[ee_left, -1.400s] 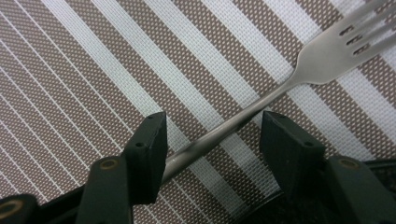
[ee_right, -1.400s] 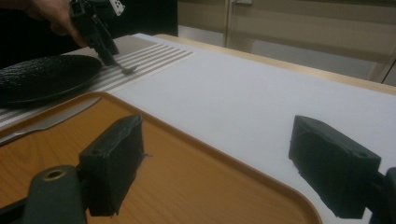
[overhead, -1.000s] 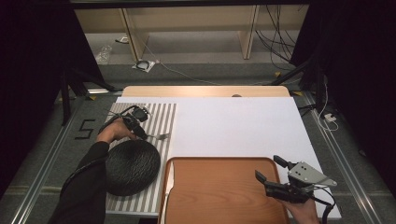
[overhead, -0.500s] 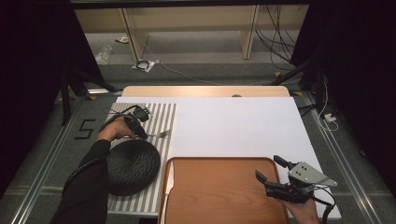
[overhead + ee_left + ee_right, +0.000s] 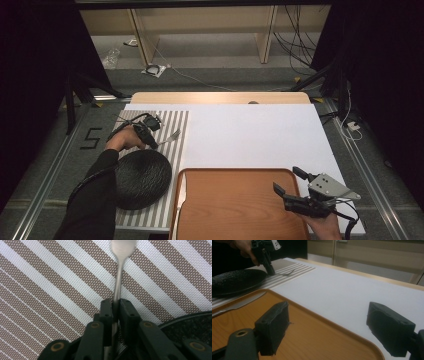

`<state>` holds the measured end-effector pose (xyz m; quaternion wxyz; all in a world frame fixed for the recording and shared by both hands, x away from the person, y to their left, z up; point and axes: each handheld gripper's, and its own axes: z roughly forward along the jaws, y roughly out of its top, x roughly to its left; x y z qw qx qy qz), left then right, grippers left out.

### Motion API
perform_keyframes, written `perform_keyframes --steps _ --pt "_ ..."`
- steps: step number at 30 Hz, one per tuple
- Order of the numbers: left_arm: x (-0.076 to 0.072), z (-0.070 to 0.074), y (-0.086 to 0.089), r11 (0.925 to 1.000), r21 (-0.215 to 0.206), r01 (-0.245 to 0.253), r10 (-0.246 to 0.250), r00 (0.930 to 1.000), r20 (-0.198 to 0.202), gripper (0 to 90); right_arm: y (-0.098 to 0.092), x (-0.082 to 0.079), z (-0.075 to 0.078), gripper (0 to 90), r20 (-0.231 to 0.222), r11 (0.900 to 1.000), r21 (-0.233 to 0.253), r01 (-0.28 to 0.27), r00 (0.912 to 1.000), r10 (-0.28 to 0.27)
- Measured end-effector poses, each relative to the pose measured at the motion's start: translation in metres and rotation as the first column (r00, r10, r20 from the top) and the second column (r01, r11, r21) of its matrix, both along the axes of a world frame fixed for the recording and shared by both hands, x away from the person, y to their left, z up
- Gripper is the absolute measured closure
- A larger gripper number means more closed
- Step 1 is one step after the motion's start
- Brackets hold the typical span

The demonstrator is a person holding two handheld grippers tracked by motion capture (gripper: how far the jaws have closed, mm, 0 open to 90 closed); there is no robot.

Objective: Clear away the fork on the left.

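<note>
On the striped placemat (image 5: 172, 125) at the table's left, the fork (image 5: 171, 135) runs with its long axis toward two o'clock in the high view, tines at the far end and handle toward eight o'clock. The left gripper (image 5: 151, 143) clamps that handle; in the left gripper view the jaws are closed on the shaft and the fork's head (image 5: 122, 247) reaches straight ahead to twelve o'clock. The black plate (image 5: 142, 177) lies just beside the gripper at six o'clock. Over the wooden tray (image 5: 235, 205), the right gripper (image 5: 288, 182) holds its jaws wide apart, empty. A knife (image 5: 181, 192) lies along the tray's left edge.
</note>
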<state>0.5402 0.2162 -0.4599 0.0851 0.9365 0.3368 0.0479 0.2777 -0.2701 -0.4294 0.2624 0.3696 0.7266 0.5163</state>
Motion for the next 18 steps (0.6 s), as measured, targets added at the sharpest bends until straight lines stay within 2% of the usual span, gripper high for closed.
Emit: perform_keyframes --steps 5,7,8,9,11,12,13,16,18 --pt "-0.001 0.000 0.000 0.9999 0.013 -0.003 0.002 0.9999 0.016 83.2 0.000 0.000 0.000 19.4 0.000 1.000 -0.001 0.000 1.0000 0.000" --pt "-0.002 0.001 0.000 0.9995 0.030 -0.004 0.003 0.9990 0.044 83.4 0.000 0.000 0.000 19.4 -0.001 1.000 -0.002 0.002 1.0000 -0.002" --pt "-0.002 0.001 0.000 0.9995 0.030 -0.004 0.003 0.9990 0.044 83.4 0.000 0.000 0.000 19.4 -0.001 1.000 -0.002 0.002 1.0000 -0.002" --pt "-0.002 0.003 0.002 0.9996 0.028 -0.012 0.010 0.9978 0.066 83.4 0.000 0.000 0.000 19.3 0.000 1.000 -0.001 0.001 1.0000 -0.001" --pt "-0.002 0.005 0.002 0.9996 0.024 -0.015 0.013 0.9969 0.077 83.5 0.000 0.000 0.000 19.4 0.000 1.000 0.000 0.000 1.0000 0.000" --pt "-0.002 0.007 0.003 0.9996 0.026 -0.012 0.009 0.9948 0.101 83.4 0.000 0.000 0.000 19.3 0.000 1.000 -0.003 -0.001 1.0000 0.001" --pt "-0.002 0.007 0.003 0.9996 0.026 -0.012 0.009 0.9948 0.101 83.4 0.000 0.000 0.000 19.3 0.000 1.000 -0.003 -0.001 1.0000 0.001" --pt "-0.002 0.013 0.004 0.9996 0.028 0.009 -0.013 0.9893 0.145 83.4 0.000 -0.001 0.001 19.3 -0.008 1.000 -0.013 0.001 1.0000 -0.001" --pt "-0.002 0.014 0.003 0.9994 0.034 0.002 -0.007 0.9879 0.155 83.5 0.000 0.000 0.000 19.3 0.000 1.000 -0.002 0.001 1.0000 -0.001"
